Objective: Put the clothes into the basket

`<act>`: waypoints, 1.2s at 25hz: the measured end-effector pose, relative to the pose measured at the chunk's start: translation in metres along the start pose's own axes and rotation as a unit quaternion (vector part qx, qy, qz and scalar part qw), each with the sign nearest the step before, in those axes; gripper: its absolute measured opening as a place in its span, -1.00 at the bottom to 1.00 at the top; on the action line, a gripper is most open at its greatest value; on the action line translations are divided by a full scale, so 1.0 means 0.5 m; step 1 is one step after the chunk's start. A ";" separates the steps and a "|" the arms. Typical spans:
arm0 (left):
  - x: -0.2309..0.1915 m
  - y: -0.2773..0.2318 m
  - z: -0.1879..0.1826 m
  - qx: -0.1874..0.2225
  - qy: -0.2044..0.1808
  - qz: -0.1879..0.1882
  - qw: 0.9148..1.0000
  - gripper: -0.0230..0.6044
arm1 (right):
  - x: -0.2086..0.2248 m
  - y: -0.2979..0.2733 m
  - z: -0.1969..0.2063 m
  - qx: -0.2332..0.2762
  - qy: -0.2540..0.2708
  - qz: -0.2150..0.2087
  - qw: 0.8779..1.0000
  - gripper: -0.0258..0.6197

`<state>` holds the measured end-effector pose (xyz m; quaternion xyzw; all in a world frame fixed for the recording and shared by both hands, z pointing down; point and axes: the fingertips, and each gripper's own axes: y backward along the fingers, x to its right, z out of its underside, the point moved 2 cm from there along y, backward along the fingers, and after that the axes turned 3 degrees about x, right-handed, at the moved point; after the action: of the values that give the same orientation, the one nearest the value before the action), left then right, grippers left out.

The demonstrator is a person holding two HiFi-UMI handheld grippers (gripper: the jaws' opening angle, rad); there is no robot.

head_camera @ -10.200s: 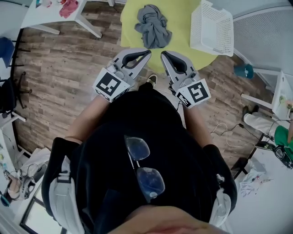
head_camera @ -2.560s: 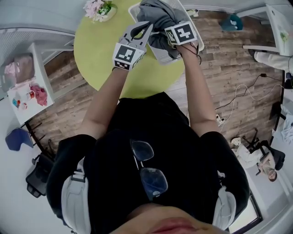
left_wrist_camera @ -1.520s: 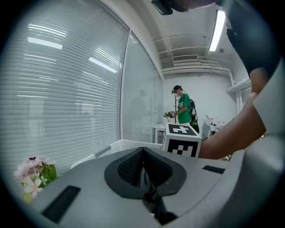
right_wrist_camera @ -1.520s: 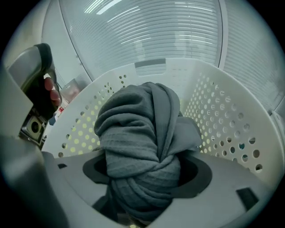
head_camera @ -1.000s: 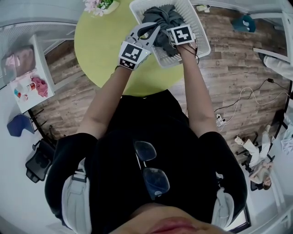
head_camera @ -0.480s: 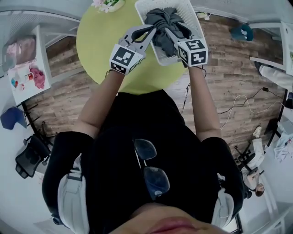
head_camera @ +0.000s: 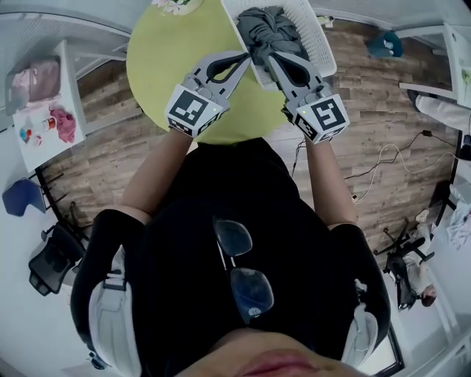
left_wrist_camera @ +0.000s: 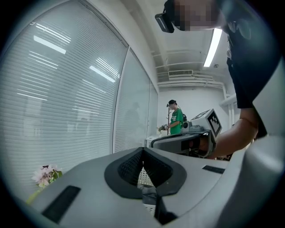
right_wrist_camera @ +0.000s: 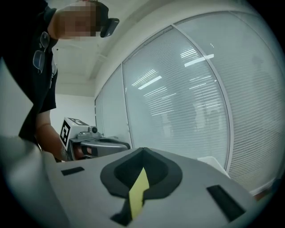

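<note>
The grey clothes (head_camera: 271,28) lie bunched inside the white basket (head_camera: 321,44), which stands on the round yellow-green table (head_camera: 162,51). Both grippers are held side by side just short of the basket, tips pointing at it. My left gripper (head_camera: 247,57) is shut with nothing in it; its tips meet in the left gripper view (left_wrist_camera: 143,150), and a strip of basket and grey cloth shows below them. My right gripper (head_camera: 268,57) is shut and empty too; in the right gripper view (right_wrist_camera: 143,150) only yellow tabletop shows through the gap behind its tips.
A bunch of flowers (head_camera: 173,4) sits at the table's far edge. A white shelf (head_camera: 40,96) with pink items stands left on the wooden floor. Cables (head_camera: 390,158) and chairs lie to the right. A person in green (left_wrist_camera: 176,118) stands far off by the blinds.
Both grippers have drawn back from the basket toward the body. The right gripper has let go of the grey clothes and closed; the clothes stay in the basket.
</note>
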<state>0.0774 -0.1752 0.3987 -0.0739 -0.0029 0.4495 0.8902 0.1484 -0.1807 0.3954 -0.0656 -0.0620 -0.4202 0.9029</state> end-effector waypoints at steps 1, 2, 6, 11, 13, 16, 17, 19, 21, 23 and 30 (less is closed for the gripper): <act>0.008 0.012 -0.005 0.002 -0.001 0.006 1.000 -0.90 | -0.018 0.008 -0.006 0.002 0.007 0.003 1.000 -0.85; 0.017 0.023 -0.009 0.004 -0.001 0.013 1.000 -0.90 | -0.036 0.015 -0.012 0.003 0.017 0.006 1.000 -0.85; 0.039 0.064 -0.019 0.012 0.000 0.034 0.999 -0.90 | -0.095 0.030 -0.032 0.005 0.042 0.017 0.999 -0.85; 0.053 0.105 -0.027 0.018 -0.004 0.047 0.999 -0.90 | -0.147 0.040 -0.041 0.011 0.039 0.024 0.999 -0.85; 0.053 0.118 -0.032 0.022 -0.006 0.050 0.999 -0.90 | -0.160 0.038 -0.044 0.016 0.041 0.025 0.999 -0.85; 0.050 0.138 -0.036 0.025 -0.007 0.054 0.998 -0.90 | -0.179 0.032 -0.046 0.015 0.042 0.028 0.999 -0.85; 0.048 0.144 -0.038 0.026 -0.007 0.055 0.998 -0.90 | -0.185 0.029 -0.049 0.018 0.042 0.029 0.999 -0.85; 0.047 0.153 -0.043 0.030 -0.007 0.055 0.998 -0.90 | -0.196 0.025 -0.054 0.023 0.044 0.030 0.998 -0.85; 0.048 0.160 -0.047 0.033 -0.009 0.056 0.998 -0.90 | -0.203 0.025 -0.053 0.021 0.047 0.031 0.998 -0.85; 0.052 0.165 -0.046 0.034 -0.014 0.057 0.998 -0.90 | -0.209 0.025 -0.052 0.023 0.049 0.033 0.998 -0.85; 0.060 0.181 -0.040 0.031 -0.014 0.063 0.997 -0.90 | -0.224 0.027 -0.042 0.019 0.040 0.038 0.998 -0.85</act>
<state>0.0240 -0.1009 0.3650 -0.0401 0.0031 0.5057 0.8618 0.0882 -0.0916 0.3552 -0.0339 -0.0310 -0.3862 0.9213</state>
